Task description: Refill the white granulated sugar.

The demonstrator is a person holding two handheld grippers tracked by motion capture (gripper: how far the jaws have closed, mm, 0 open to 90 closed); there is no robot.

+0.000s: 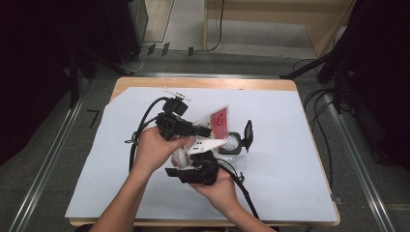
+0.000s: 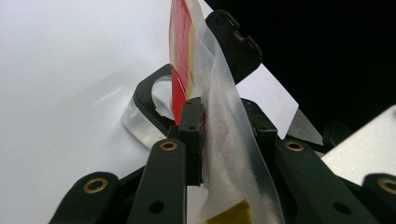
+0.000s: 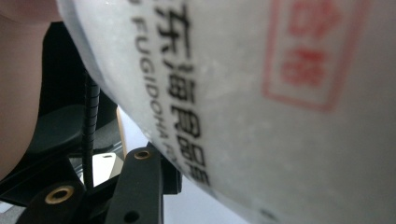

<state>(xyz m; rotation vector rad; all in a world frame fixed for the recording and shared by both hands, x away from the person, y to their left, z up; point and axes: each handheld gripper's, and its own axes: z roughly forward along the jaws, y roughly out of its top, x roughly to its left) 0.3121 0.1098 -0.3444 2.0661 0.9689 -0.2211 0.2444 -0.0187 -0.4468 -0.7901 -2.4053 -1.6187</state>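
A clear plastic pouch (image 1: 218, 121) with a red label is held up over the table's middle. My left gripper (image 1: 207, 130) points right and is shut on the pouch (image 2: 224, 112); its fingertips (image 2: 191, 116) pinch the film edge-on. My right gripper (image 1: 186, 170) sits just below, near the pouch's lower end. In the right gripper view the pouch (image 3: 261, 93), with black print and a red stamp, lies close across the lens. It hides one jaw, and the other finger (image 3: 140, 179) shows beside it.
A small round clear container (image 1: 234, 143) with a black hinged lid (image 1: 248, 135) standing open rests right of the pouch; the container (image 2: 145, 109) lies just beyond the left jaws. White paper (image 1: 290, 154) covers the wooden table. Cables trail from both grippers.
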